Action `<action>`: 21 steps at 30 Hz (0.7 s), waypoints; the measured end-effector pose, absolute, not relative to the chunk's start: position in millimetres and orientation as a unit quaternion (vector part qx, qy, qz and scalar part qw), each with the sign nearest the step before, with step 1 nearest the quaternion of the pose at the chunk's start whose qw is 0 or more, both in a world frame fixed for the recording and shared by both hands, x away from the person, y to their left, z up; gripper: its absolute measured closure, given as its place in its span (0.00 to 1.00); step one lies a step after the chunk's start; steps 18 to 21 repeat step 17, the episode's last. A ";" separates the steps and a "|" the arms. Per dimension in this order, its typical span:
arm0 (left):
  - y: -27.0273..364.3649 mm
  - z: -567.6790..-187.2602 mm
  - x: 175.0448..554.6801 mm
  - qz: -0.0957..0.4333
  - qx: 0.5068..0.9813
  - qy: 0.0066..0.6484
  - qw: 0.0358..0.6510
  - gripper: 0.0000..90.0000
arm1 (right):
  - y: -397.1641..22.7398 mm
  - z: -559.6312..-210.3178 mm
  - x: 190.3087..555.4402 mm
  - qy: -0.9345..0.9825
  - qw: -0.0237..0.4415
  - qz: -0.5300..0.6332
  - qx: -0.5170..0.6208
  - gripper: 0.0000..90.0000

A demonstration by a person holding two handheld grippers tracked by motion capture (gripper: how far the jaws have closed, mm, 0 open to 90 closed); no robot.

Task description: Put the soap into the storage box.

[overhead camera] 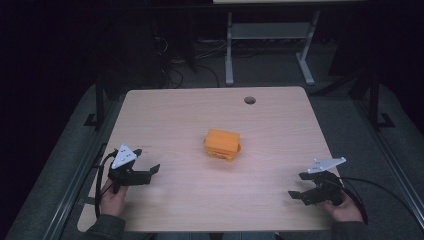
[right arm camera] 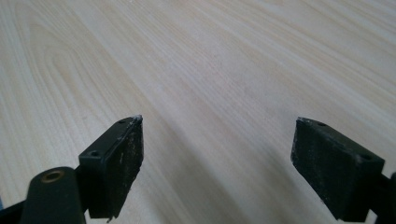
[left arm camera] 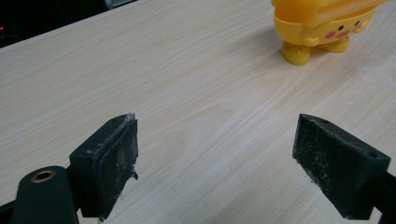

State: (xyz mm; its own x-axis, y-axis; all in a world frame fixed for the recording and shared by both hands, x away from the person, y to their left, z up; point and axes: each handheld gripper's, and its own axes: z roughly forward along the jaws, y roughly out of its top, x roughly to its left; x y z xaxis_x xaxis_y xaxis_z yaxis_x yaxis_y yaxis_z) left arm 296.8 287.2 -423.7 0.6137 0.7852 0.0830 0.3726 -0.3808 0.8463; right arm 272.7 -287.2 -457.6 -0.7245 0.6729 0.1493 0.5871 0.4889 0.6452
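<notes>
A yellow-orange duck-shaped box point(overhead camera: 222, 144) with a lid stands near the middle of the light wood table point(overhead camera: 190, 110). In the left gripper view the duck box point(left arm camera: 322, 28) is at the top right, showing pink cheeks and small feet. My left gripper point(overhead camera: 152, 170) hovers at the table's near left, open, with nothing between its jaws; the same gripper point(left arm camera: 217, 154) shows bare wood in its gap. At the near right my right gripper point(overhead camera: 295, 195) is open over bare table, and the right gripper point(right arm camera: 217, 154) holds nothing.
A round cable hole point(overhead camera: 249, 100) sits near the table's far edge. Beyond the table stand the grey legs of another desk point(overhead camera: 229, 50) and floor cables. Black cables trail from both grippers off the near edge.
</notes>
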 end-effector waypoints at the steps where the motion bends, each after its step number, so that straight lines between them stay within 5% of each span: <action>1: 287.4 -423.3 296.3 0.246 0.793 0.365 0.421 0.15 | -288.4 -458.7 270.6 0.860 0.062 0.349 0.368 0.18; 21: 287.0 -422.5 296.0 0.248 0.792 0.361 0.425 0.15 | -297.4 -461.0 234.8 0.841 0.101 0.364 0.388 0.18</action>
